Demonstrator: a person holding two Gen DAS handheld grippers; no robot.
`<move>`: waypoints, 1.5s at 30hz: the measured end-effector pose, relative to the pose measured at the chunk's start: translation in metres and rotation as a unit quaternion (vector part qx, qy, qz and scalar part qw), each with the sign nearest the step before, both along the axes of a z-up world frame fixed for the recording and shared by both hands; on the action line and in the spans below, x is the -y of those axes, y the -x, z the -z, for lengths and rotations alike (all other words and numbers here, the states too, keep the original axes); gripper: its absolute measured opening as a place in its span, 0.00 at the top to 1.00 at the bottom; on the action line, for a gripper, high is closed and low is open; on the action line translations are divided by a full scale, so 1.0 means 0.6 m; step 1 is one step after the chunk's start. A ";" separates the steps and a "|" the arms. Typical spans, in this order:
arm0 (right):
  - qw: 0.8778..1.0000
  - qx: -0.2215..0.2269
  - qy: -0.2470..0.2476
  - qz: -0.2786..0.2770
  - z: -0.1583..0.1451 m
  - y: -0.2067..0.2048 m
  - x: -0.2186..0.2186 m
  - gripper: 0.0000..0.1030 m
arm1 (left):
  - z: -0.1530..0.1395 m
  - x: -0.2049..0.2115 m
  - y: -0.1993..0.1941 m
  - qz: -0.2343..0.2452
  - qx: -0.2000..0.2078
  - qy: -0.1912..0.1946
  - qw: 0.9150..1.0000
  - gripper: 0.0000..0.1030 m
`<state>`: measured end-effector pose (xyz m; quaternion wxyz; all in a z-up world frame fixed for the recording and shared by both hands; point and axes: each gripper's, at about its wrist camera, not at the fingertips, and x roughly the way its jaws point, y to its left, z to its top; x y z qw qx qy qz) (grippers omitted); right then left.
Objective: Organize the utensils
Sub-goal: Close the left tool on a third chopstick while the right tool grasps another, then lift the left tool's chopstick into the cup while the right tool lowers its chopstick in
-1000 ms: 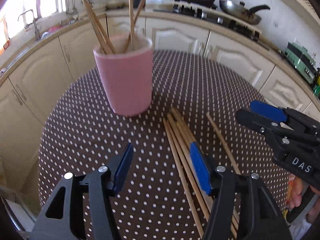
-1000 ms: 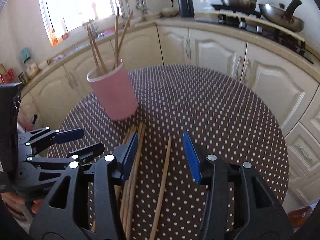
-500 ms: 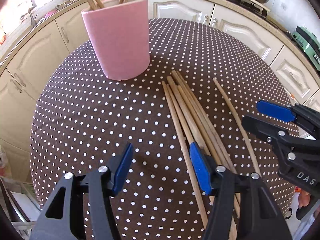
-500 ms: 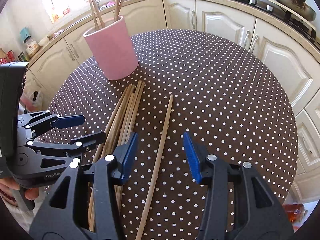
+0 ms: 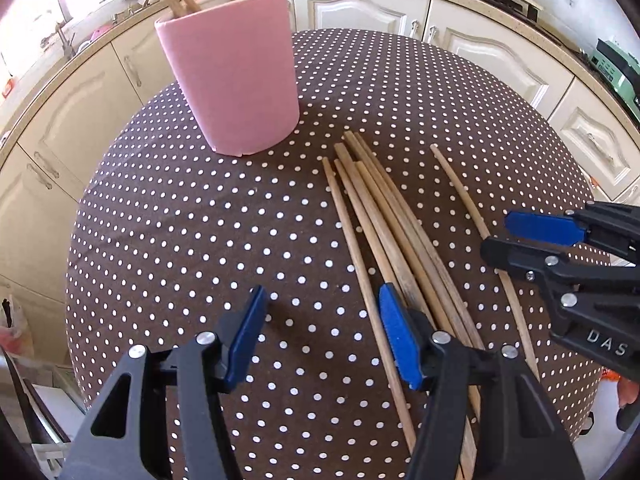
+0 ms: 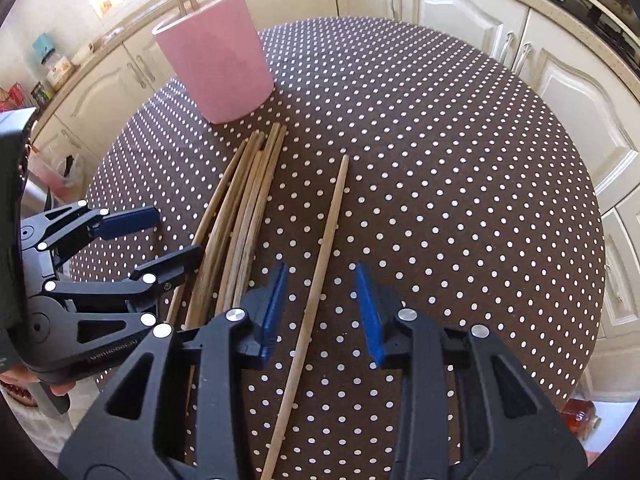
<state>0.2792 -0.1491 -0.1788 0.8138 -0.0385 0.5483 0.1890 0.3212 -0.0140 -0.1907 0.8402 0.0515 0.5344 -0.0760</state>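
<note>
A pink cup [image 5: 236, 80] [image 6: 220, 68] with several chopsticks in it stands at the back of the table. In front of it a bundle of wooden chopsticks [image 5: 392, 232] [image 6: 244, 200] lies flat, and a single chopstick [image 5: 472, 216] [image 6: 336, 200] rests apart to its right. My left gripper [image 5: 320, 312] [image 6: 180, 232] hangs open over the bundle's left side, with the leftmost stick just inside its right pad. My right gripper [image 6: 322, 292] [image 5: 496, 236] straddles the single chopstick; its jaws are closing, and the pads are clear of the stick.
The round table wears a brown polka-dot cloth [image 5: 180, 240] and drops off on all sides. Cream kitchen cabinets [image 6: 460, 8] curve behind it, with a stove and pans at the upper right. A green appliance [image 5: 612, 68] sits on the counter.
Both grippers have sunk toward the table and tipped further down. The right jaws have narrowed around the single chopstick. The left jaws kept their width.
</note>
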 end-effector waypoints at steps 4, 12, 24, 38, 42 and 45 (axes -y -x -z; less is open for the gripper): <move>0.999 -0.024 0.022 -0.012 0.003 -0.014 -0.012 0.74 | 0.000 0.000 -0.002 -0.001 -0.002 0.000 1.000 0.44; 0.996 -0.060 0.056 -0.037 0.003 -0.041 -0.046 0.91 | -0.009 -0.011 -0.005 0.001 -0.008 0.001 1.000 0.67; 0.997 -0.074 0.004 -0.026 -0.007 -0.087 0.006 0.94 | -0.008 -0.047 0.006 -0.026 0.010 0.041 0.999 0.95; 0.997 -0.030 -0.059 -0.039 -0.050 -0.036 0.032 0.94 | -0.060 -0.069 0.052 -0.022 0.075 0.092 0.993 0.95; 0.994 -0.010 -0.094 -0.045 -0.081 -0.024 0.048 0.94 | -0.086 -0.078 0.065 -0.018 0.102 0.112 0.988 0.95; 0.991 0.012 -0.122 -0.050 -0.106 -0.015 0.062 0.94 | -0.103 -0.074 0.068 -0.015 0.120 0.125 0.985 0.95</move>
